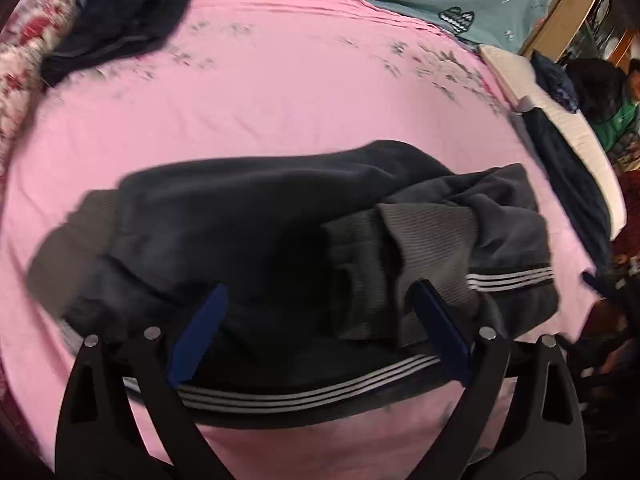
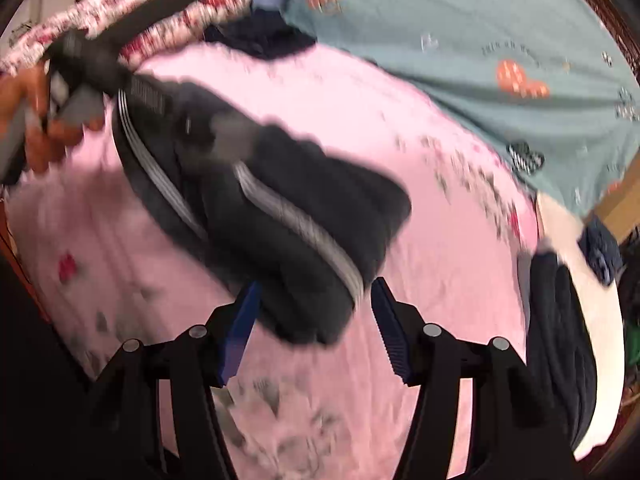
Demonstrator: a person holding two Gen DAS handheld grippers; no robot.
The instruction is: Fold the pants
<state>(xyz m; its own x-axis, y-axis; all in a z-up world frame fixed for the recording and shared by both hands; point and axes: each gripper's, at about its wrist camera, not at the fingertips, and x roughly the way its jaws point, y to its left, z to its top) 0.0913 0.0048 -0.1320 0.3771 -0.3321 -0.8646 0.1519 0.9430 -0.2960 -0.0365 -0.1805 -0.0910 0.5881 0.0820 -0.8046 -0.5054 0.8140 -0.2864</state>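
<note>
Left wrist view: the left gripper (image 1: 320, 316) has its jaws wide open over dark track pants (image 1: 260, 232) bunched on the pink bedsheet (image 1: 280, 92). Two bands of three white stripes show; no brand is readable.

Right wrist view: the right gripper (image 2: 316, 312), jaws open, straddles the near end of the pants (image 2: 288, 216). No writing is legible through the blur.
</note>
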